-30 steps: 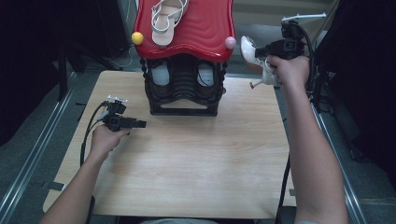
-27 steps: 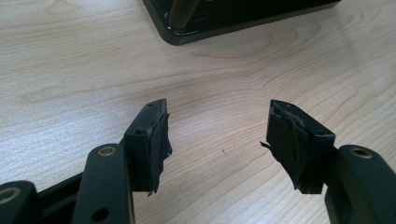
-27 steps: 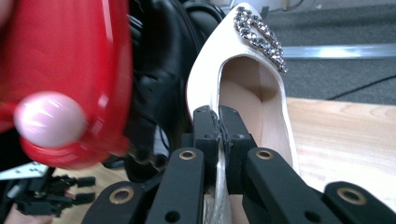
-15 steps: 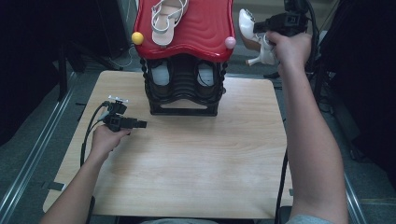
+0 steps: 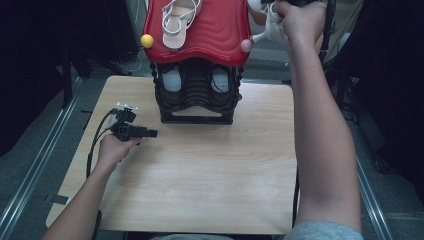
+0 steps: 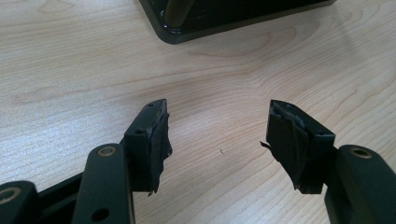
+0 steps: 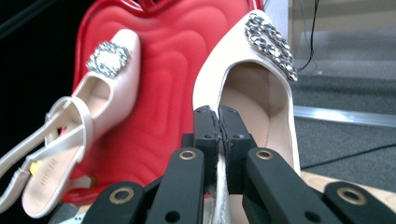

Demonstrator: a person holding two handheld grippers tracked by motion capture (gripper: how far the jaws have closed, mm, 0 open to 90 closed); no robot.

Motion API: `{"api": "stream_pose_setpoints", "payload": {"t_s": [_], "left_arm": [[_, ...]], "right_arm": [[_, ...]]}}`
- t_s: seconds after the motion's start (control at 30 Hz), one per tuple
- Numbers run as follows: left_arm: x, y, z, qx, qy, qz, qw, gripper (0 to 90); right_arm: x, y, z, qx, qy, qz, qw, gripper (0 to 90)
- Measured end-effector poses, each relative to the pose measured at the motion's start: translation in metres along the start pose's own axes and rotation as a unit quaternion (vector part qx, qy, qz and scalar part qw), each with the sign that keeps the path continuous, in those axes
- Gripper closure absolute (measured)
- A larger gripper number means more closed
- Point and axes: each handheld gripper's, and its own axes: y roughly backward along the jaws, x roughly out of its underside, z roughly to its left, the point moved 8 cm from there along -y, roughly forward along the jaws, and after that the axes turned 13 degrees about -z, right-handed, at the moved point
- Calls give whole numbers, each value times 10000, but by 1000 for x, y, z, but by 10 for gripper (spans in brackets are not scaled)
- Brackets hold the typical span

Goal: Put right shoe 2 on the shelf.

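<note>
**A:** Which step is in hand here?

**B:** The placing of the second shoe. My right gripper (image 7: pixel 218 116) is clamped on the side wall of a cream heeled shoe (image 7: pixel 254 88) with a jewelled buckle; in the right gripper view the two jaws meet on the thin edge of the upper. In the high view, my right hand (image 5: pixel 300 17) holds it in the air just beside the far right corner of the red top (image 5: pixel 220 30) of the shoe rack (image 5: pixel 197 100). The matching slingback (image 5: pixel 177 20) already lies on that red top, toe away from me.

**A:** And your other side?

**B:** My left gripper (image 6: pixel 217 135) rests low over the surface (image 5: pixel 200 180), well apart from the rack, with its jaws spread and nothing between them. It has no part in this step, as I judge it.

**A:** What does the next move call for?

**B:** I judge that the held shoe must travel leftward over the red top and come down beside its mate, toe pointing the same way. The top is wavy and slopes, so the sole should settle flat before my jaws part; otherwise the shoe could slide off the near edge. The thin heel also needs to clear the pink knob (image 5: pixel 246 46) at the corner.
</note>
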Motion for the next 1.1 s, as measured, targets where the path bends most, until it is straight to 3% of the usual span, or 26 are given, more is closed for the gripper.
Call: {"api": "stream_pose_setpoints", "payload": {"t_s": [0.27, 0.5, 0.6, 0.73, 1.1], "left_arm": [[0, 0, -1, 25, -32, 11, 10000, 395], [0, 0, -1, 22, -37, 6, 10000, 395], [0, 0, -1, 13, -37, 19, 10000, 395], [1, 0, -1, 14, -56, 31, 10000, 394], [2, -1, -3, 2, -93, 65, 9999, 394]], "right_arm": [[-14, -8, 30, -104, 247, -106, 9996, 890], [-5, -29, 52, -344, 462, -52, 9983, 890], [4, -39, 55, -296, 663, 68, 9973, 889], [14, -45, 61, -487, 700, 104, 9963, 889], [43, -56, 66, -513, 1018, 391, 9927, 888]]}}
